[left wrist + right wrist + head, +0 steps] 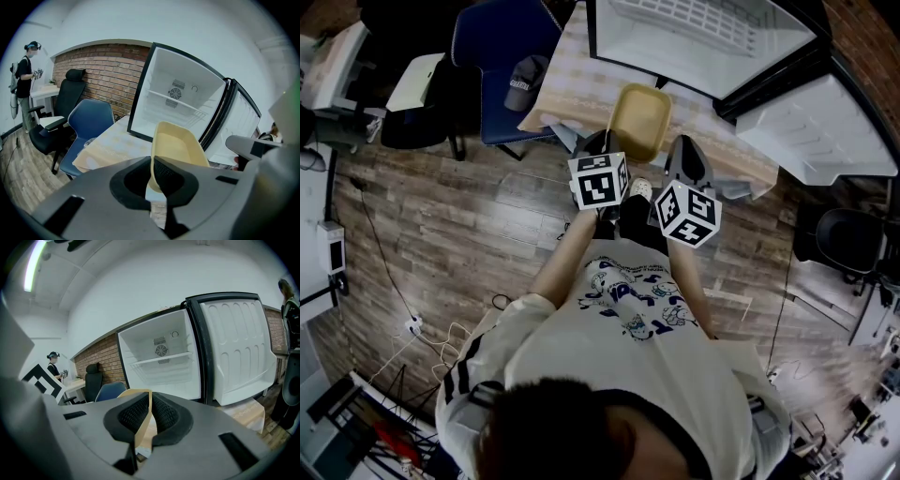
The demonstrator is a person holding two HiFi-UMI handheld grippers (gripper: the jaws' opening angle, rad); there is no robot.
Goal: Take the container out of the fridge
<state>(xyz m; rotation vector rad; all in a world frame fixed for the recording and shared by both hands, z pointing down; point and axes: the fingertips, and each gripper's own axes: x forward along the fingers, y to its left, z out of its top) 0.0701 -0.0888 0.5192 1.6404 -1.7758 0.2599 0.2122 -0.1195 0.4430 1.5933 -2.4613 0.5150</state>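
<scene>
Over the worktop (570, 86) at 12 o'clock, the yellow container (642, 120) is out of the open fridge (694, 30). Left hand-held gripper (152, 177) and right hand-held gripper (146, 418) each pinch its thin rim; pull unevenly and it'll probably twist loose.

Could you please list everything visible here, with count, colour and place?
Rectangular plastic container: one, yellow, before the fridge, above the tablecloth.
Open fridge: one, white, shelves bare, behind the container.
Checked tablecloth: one, beige, under the container.
Plastic chair: one, blue, left of the tablecloth.
Cap: one, dark, on that chair.
Office chair: one, black, by the brick wall.
Bystander: one, dark-clothed, far left.
Left tool: one, grey, shut on the container's rim.
Right tool: one, grey, shut on the container's rim.
</scene>
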